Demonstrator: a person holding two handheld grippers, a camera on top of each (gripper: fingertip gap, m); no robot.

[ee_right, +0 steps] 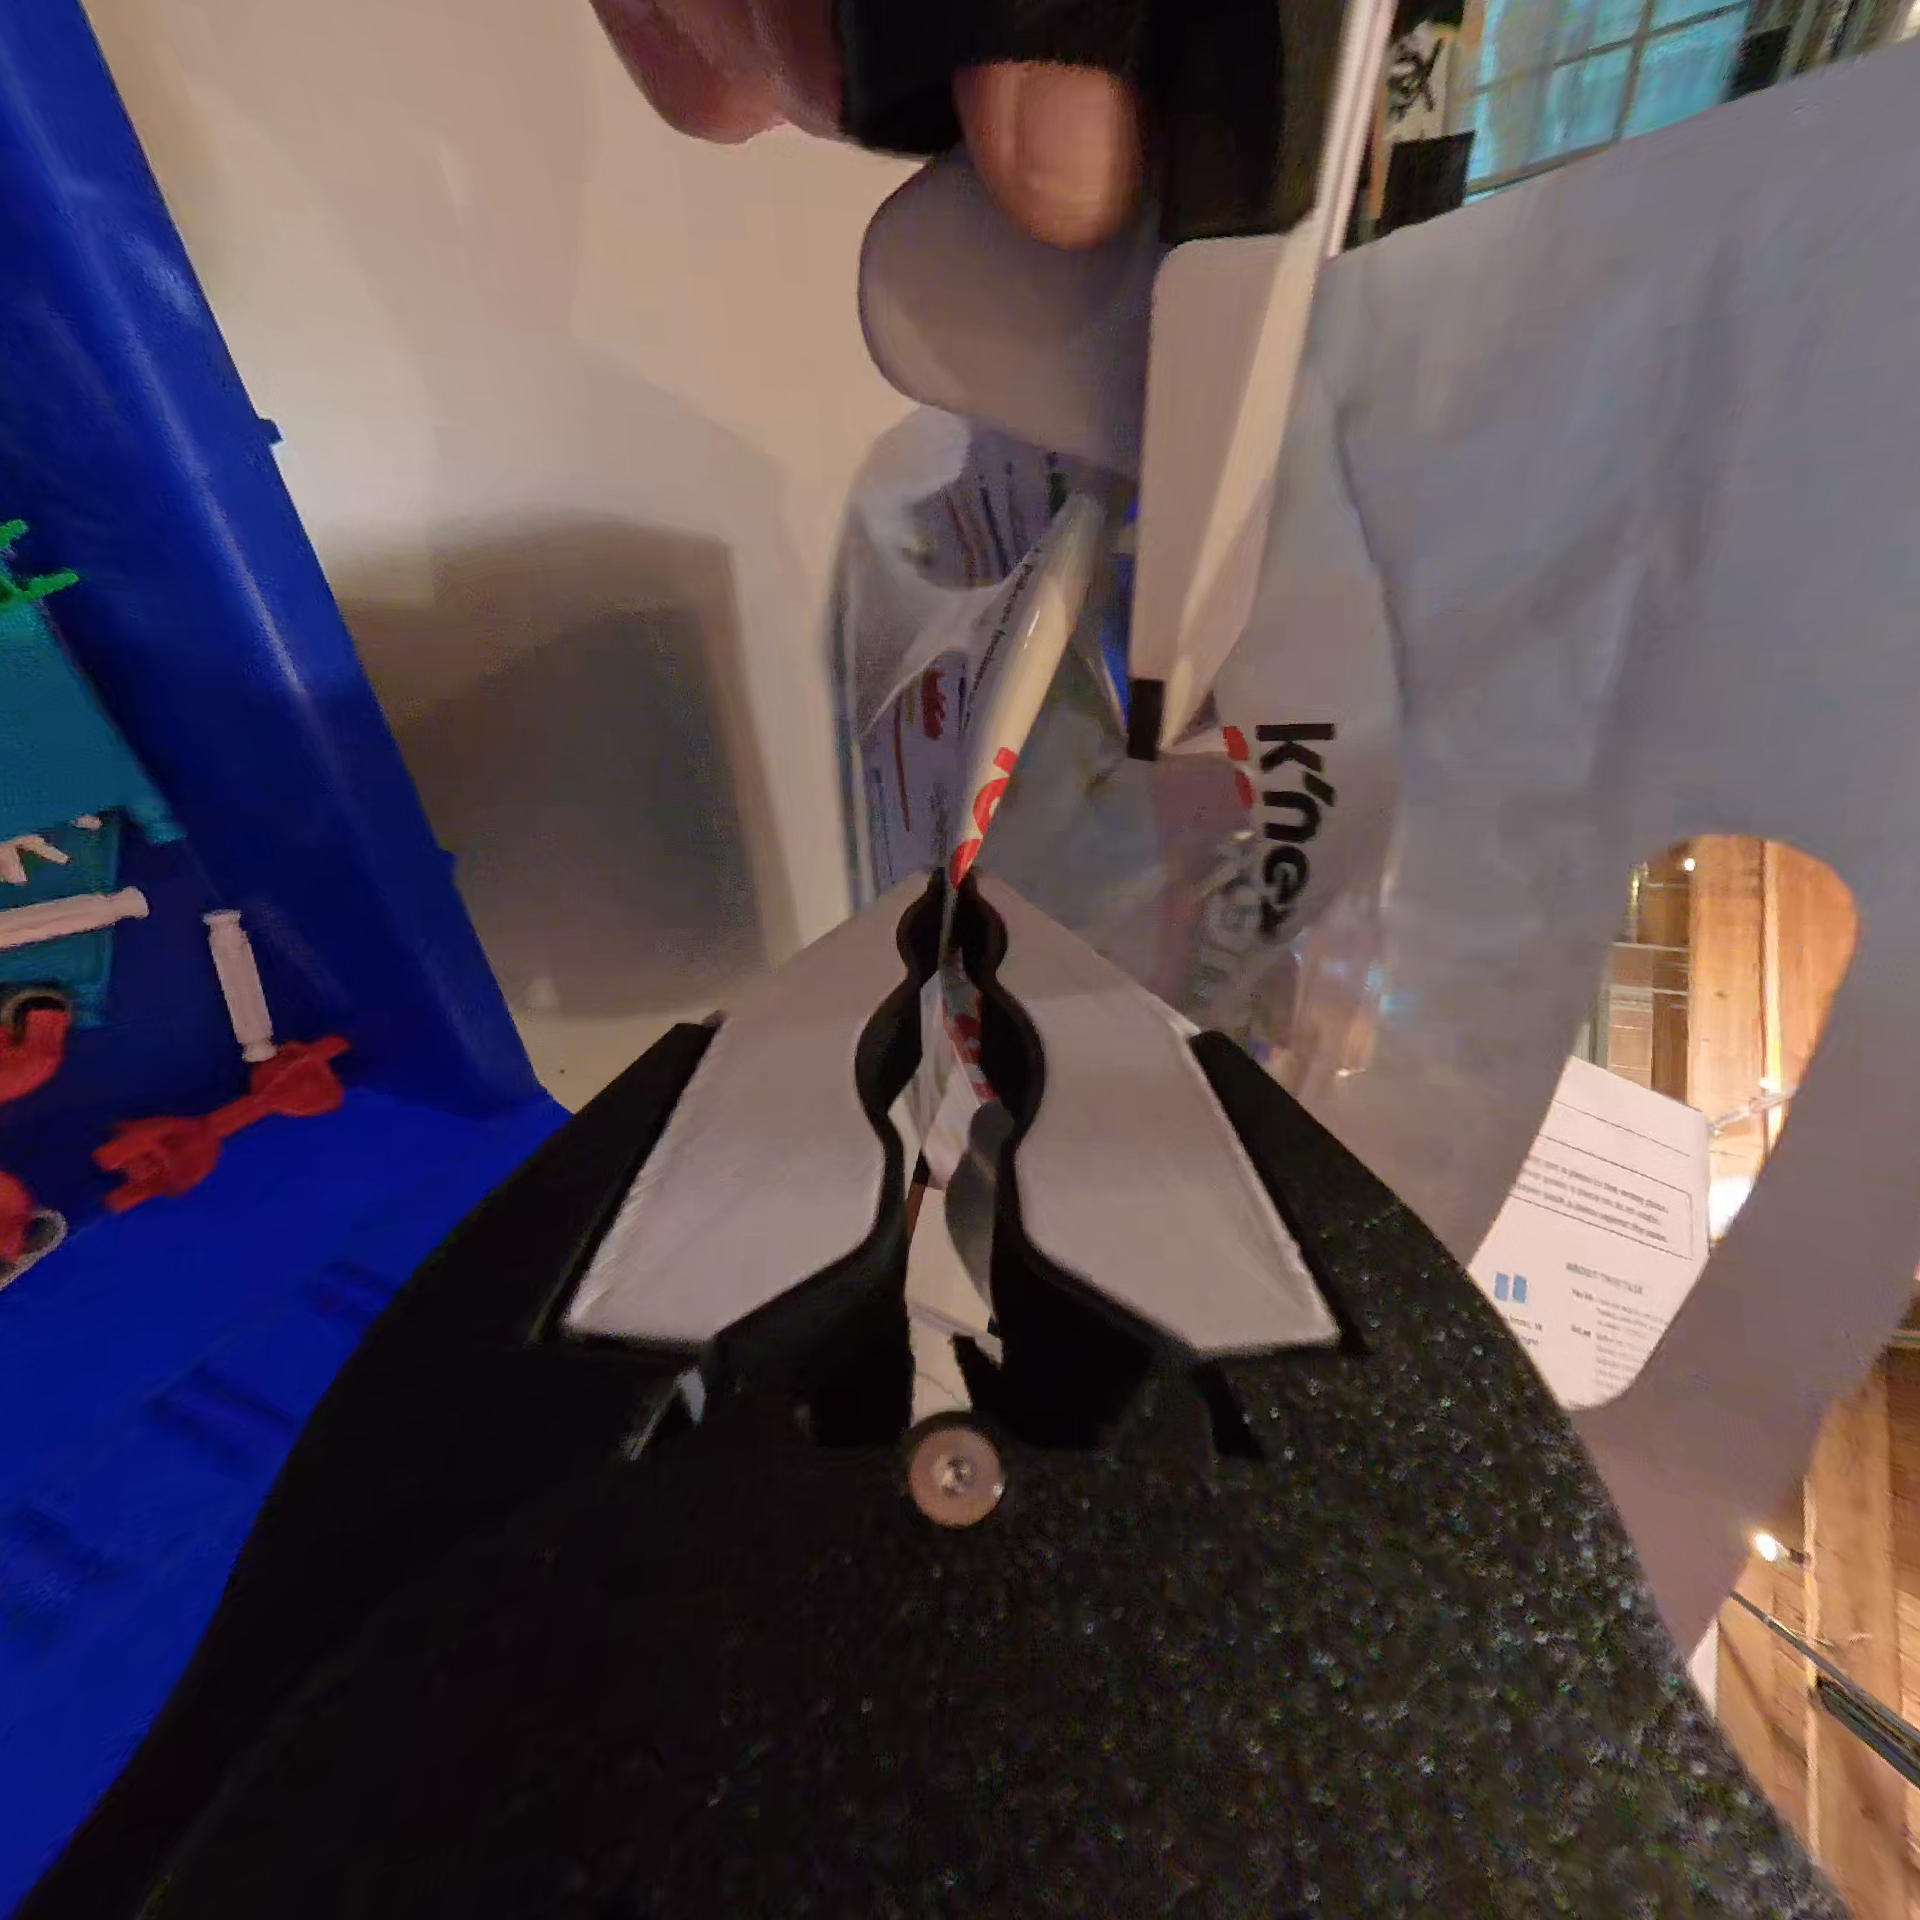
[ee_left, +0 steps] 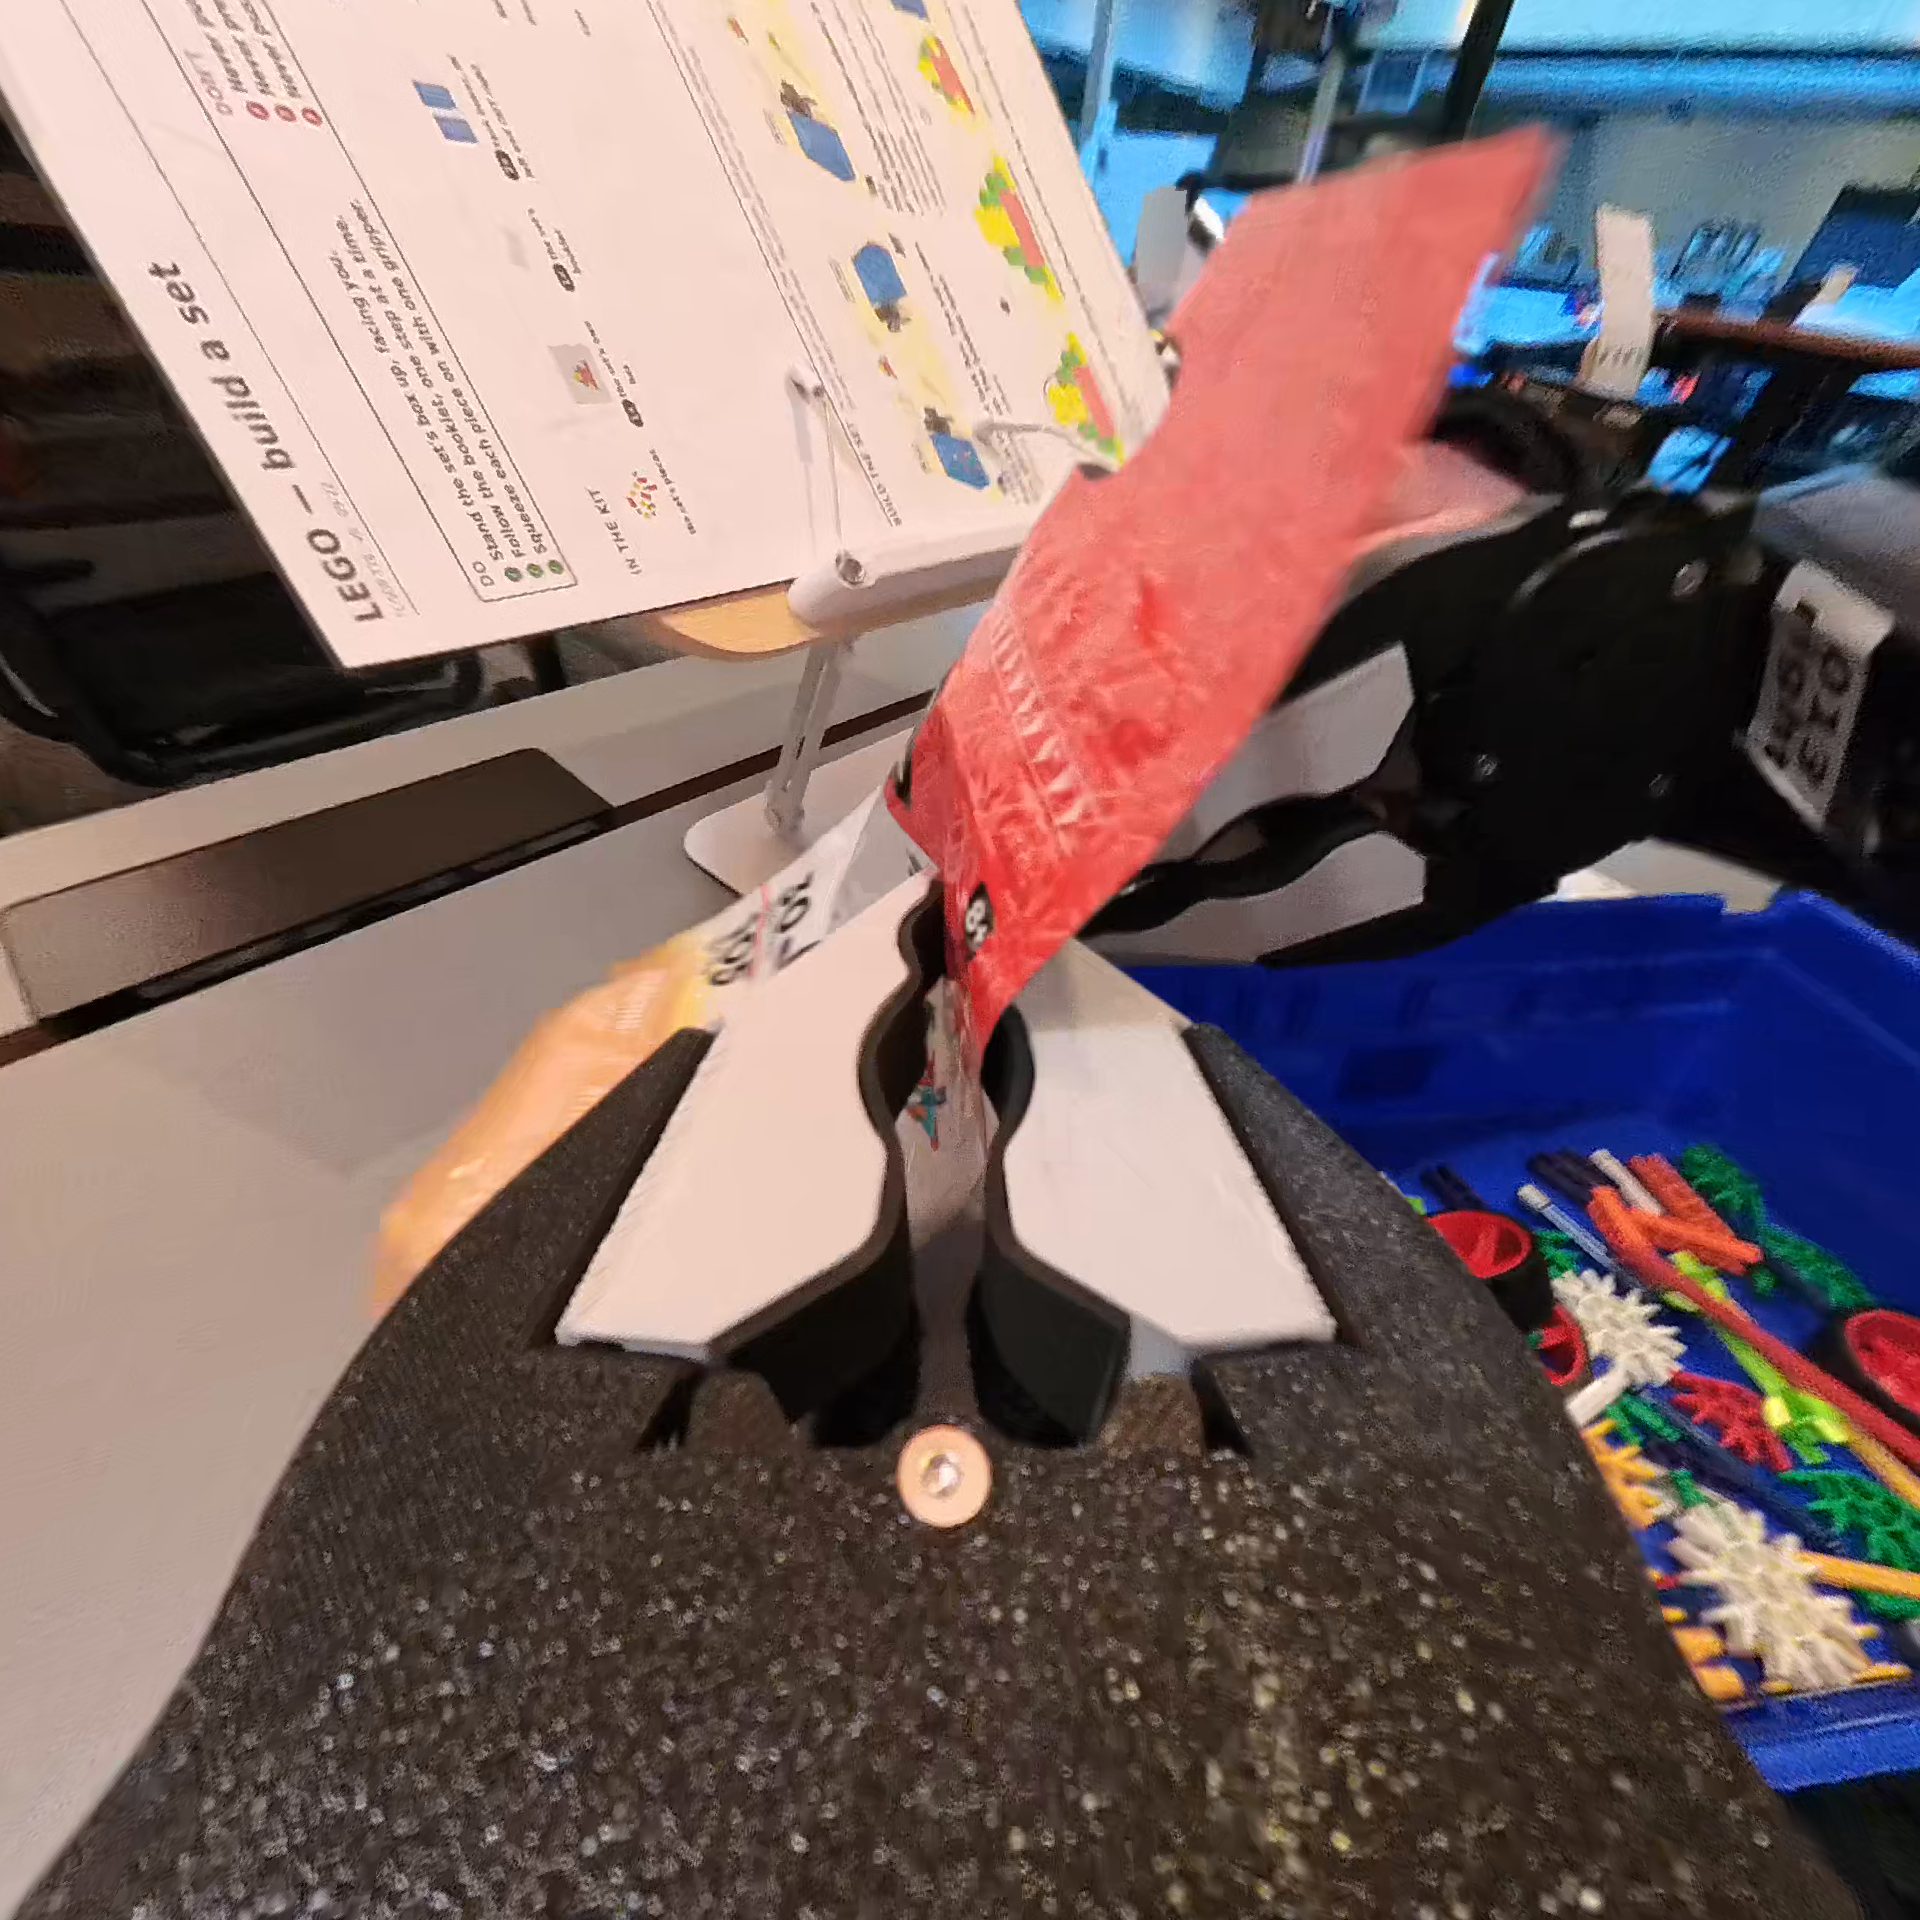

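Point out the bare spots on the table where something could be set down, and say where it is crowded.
Bare table lies left of the left gripper, between the dark panel and the camera. A smaller patch sits between the stand's foot and the blue bin. Crowded: the bin holds building pieces, and both grippers, with the right gripper, clamp the red booklet above the middle.

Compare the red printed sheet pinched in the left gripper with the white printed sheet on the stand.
Colour: the red printed paper sheet is red all over; the white printed paper sheet is white with small coloured pictures. Support: the red sheet is pinched at its lower edge by the shut left gripper and sticks up in the air; the white sheet leans on a white metal stand. Both are flat, printed and tilted.
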